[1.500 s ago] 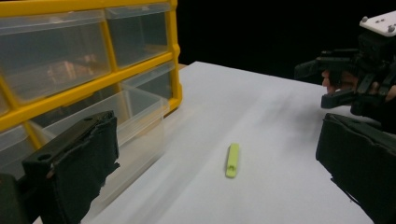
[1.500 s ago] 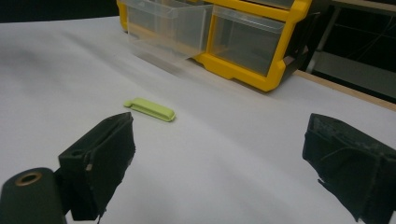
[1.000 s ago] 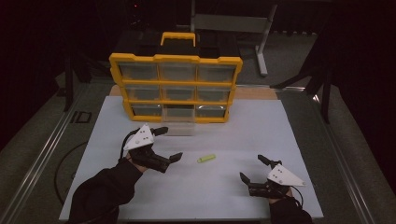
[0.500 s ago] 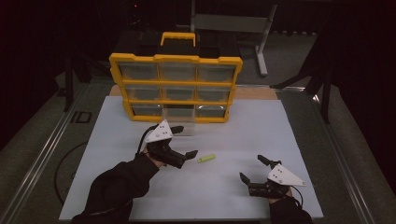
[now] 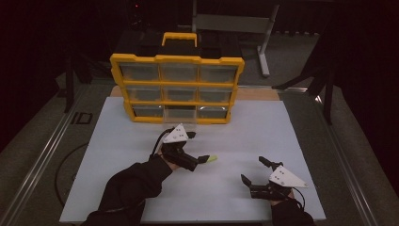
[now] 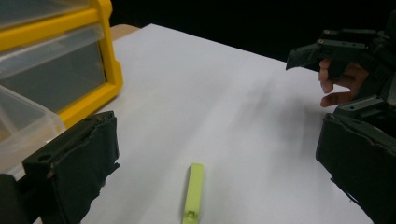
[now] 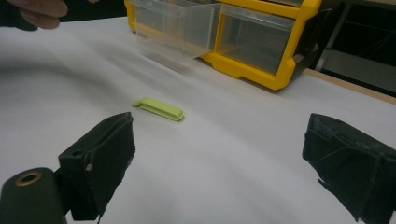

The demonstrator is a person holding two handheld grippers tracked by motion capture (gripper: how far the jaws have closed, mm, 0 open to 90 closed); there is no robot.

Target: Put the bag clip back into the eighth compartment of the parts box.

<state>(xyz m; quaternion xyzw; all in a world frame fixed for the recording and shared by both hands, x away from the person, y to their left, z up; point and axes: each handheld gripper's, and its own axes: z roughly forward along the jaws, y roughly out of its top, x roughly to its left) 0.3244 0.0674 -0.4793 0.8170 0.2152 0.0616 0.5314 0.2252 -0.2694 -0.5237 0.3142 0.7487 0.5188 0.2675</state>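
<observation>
- A small, flat, light-green plastic bar [image 5: 211,159] lay on the white table surface [image 5: 282,136], in front of the yellow drawer organiser with clear plastic drawers [image 5: 178,89] and well apart from it.
- In the high view, the long axis of the bar ran almost left to right across the table, with the right end a little farther from the person.
- In the left gripper view, the bar [image 6: 194,192] lay between the two black jaws, flat on the table, and its long axis pointed almost straight away from the camera, leaning slightly to the right.
- The left gripper [image 5: 200,159] was wide open, with one jaw at each side of the bar, and it held nothing. I could not tell if the jaw tips touched the bar.
- In the right gripper view, the bar [image 7: 159,108] lay flat and crosswise, well ahead of the jaws, and a small tab showed at its left end.
- The right gripper [image 5: 254,172] was near the front right part of the table, well apart from the bar. Its jaws were wide open and empty.
- One clear drawer [image 7: 175,25] in the bottom row of the organiser was pulled out toward the table.
</observation>
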